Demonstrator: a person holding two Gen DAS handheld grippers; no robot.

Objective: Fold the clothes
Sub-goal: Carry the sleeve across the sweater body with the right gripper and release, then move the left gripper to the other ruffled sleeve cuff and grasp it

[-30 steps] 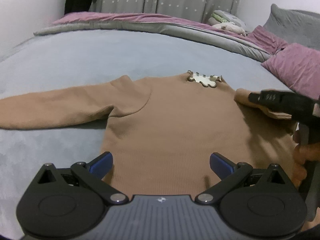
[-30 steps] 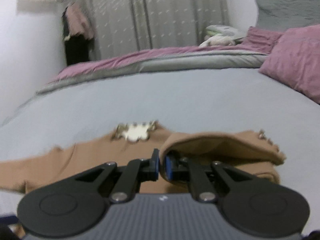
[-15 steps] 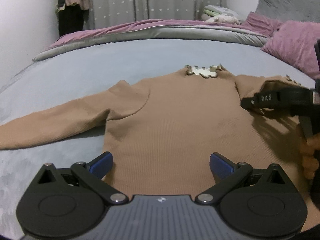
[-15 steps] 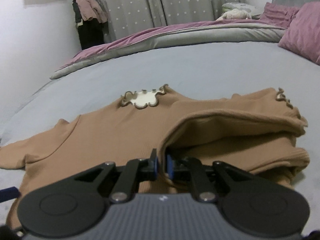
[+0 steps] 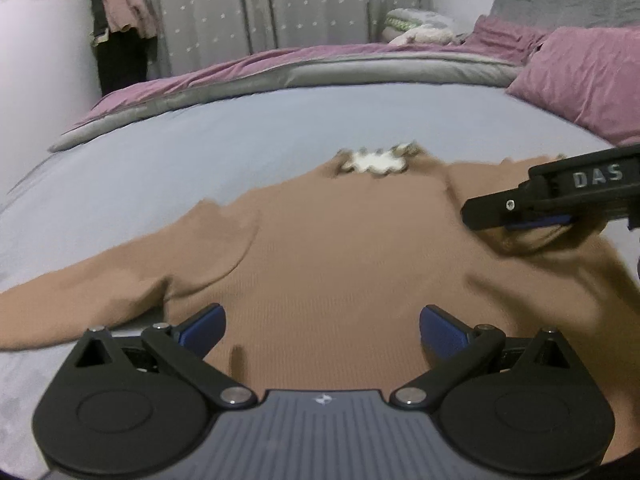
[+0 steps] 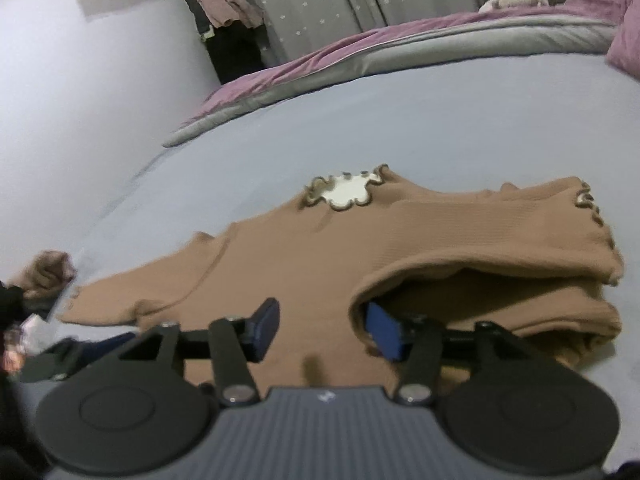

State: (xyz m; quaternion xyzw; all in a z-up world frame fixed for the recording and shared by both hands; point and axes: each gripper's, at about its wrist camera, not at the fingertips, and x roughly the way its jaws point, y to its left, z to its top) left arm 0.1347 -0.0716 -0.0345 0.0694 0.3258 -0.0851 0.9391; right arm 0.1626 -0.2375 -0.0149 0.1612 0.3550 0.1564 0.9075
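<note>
Plainly, the brown sweater [image 5: 340, 264] was spread on the grey-blue bed [image 5: 240, 132], its collar toward twelve o'clock. The right gripper [image 6: 320, 326] was seen with jaws opening, the folded sleeve [image 6: 480, 256] draped over its right pad [image 6: 384, 334], unpinched. The left gripper [image 5: 320, 330] was held wide open above the hem, gripping nothing. The unfolded sleeve was cut off at nine o'clock.
</note>
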